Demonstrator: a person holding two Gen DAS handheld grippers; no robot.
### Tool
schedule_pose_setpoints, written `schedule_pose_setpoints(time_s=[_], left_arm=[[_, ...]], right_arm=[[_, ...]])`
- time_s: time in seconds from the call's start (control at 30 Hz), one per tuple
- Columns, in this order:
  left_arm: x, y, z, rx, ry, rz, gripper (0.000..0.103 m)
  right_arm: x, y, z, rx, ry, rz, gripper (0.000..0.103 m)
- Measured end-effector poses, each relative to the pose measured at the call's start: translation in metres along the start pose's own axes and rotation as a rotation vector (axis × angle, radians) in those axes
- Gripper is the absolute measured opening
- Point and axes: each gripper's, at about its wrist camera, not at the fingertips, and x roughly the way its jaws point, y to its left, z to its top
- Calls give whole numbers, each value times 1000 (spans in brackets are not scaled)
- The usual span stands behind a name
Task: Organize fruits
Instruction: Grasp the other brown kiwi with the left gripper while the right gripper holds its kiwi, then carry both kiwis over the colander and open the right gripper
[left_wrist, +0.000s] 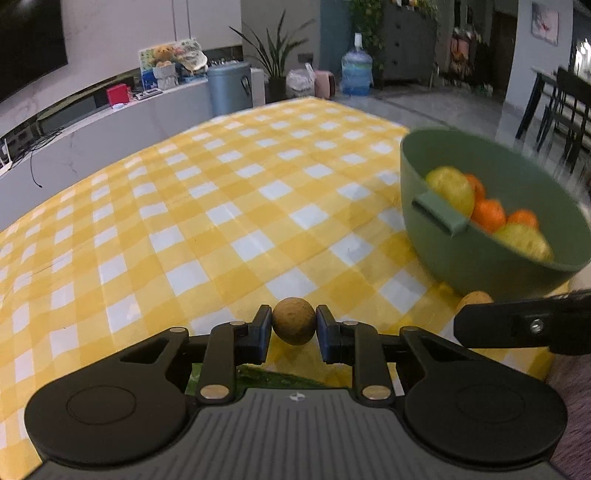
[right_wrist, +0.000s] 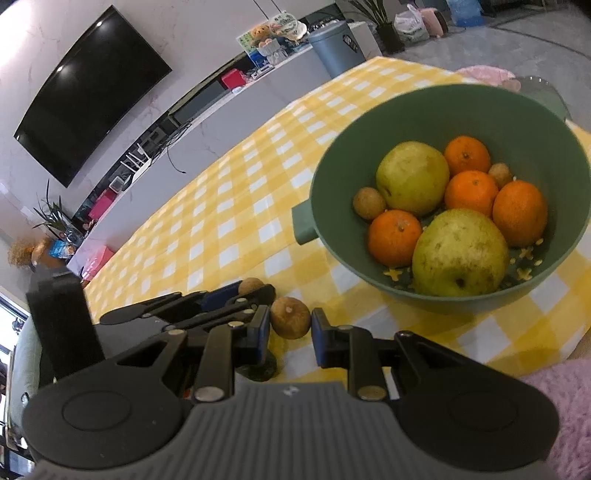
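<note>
Left gripper (left_wrist: 294, 326): jaws clamped on a small brown fruit (left_wrist: 294, 320), one pad on each side, fruit sitting at the pad tips

Right gripper (right_wrist: 290, 325): jaws closed about as far as they go on a second brown fruit (right_wrist: 290, 317). The near pad touches it; the far pad looks to be at its skin, so I read this as a grip. Fruit is low, just over the checked cloth (right_wrist: 229, 236) on the desk

Green bowl (right_wrist: 535, 122) stands on the desk holding two yellow-green pears, four oranges and two more small brown fruits. There is room left along the near inner wall

Relation that matters: from the left jaws the bowl (left_wrist: 461, 258) lies ahead and well off to the right, rim above the held fruit. From the right jaws it lies ahead and slightly right, just beyond the tips. Right hand is the nearer one. It also sits between the left jaws and the bowl

Both fruits are round, so no long axis to mind

Judgement: right goes first, up over the near rim. Left should wait, else the two collide
</note>
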Motion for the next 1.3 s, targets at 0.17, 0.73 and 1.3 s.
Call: schedule_pose_setpoints(time_s=[0.17,0.73,1.3], left_arm=[[-23,2,9,-69,-77,-72,28],[-26,-15,19,-221,-99,-331,28],[-24,-28,21,-246,-83,-391,28]], right_arm=[[-16,-7,2,26,-82,50,20],[-38,-58,36,217,-318,3,20],[-47,-81,33,352,-370,-18,33]])
